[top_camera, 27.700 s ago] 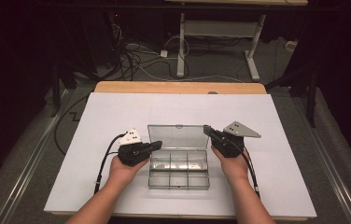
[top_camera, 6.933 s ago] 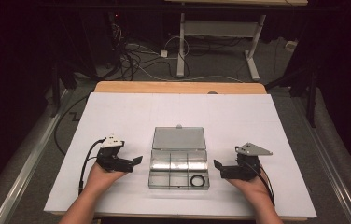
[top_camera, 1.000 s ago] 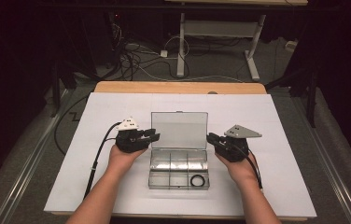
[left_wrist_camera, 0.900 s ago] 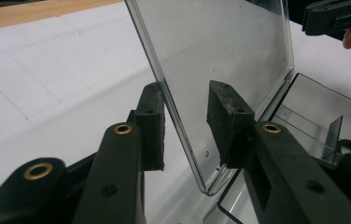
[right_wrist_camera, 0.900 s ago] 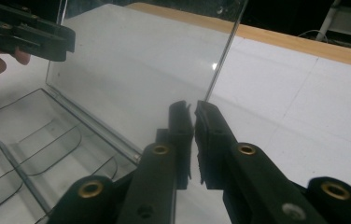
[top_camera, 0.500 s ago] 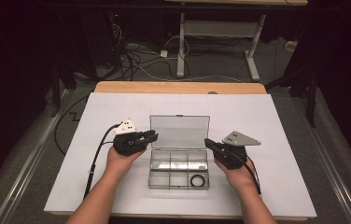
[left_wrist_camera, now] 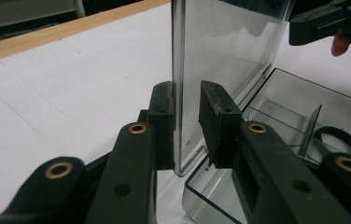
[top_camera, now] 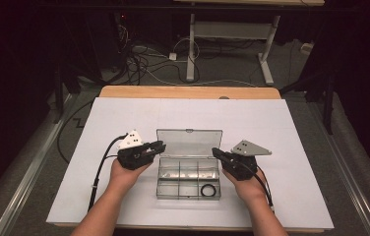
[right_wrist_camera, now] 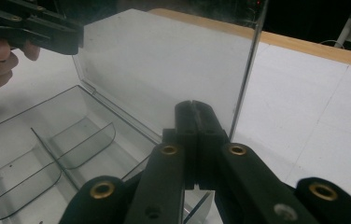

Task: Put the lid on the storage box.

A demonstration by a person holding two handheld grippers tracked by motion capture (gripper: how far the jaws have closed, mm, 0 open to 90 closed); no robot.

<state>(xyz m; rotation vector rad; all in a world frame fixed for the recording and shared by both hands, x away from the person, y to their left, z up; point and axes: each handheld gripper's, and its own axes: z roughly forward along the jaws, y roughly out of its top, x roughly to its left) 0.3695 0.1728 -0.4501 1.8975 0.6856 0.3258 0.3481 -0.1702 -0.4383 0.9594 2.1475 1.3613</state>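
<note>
We see a white-covered table (top_camera: pixel 124 118) with a wooden far edge, and beyond it a dark room with cables (top_camera: pixel 143 59) on the floor and a white stand (top_camera: pixel 227 44). A clear compartment box (top_camera: pixel 188 179) sits near the middle, its lid (top_camera: pixel 189 143) raised upright, a black ring (top_camera: pixel 209 190) in its near right compartment. At the left, our left tool (top_camera: pixel 159 146) straddles the lid's left edge, jaws slightly spread around it. At the right, our right tool (top_camera: pixel 215 152) is pressed together beside the lid's right edge.
</note>
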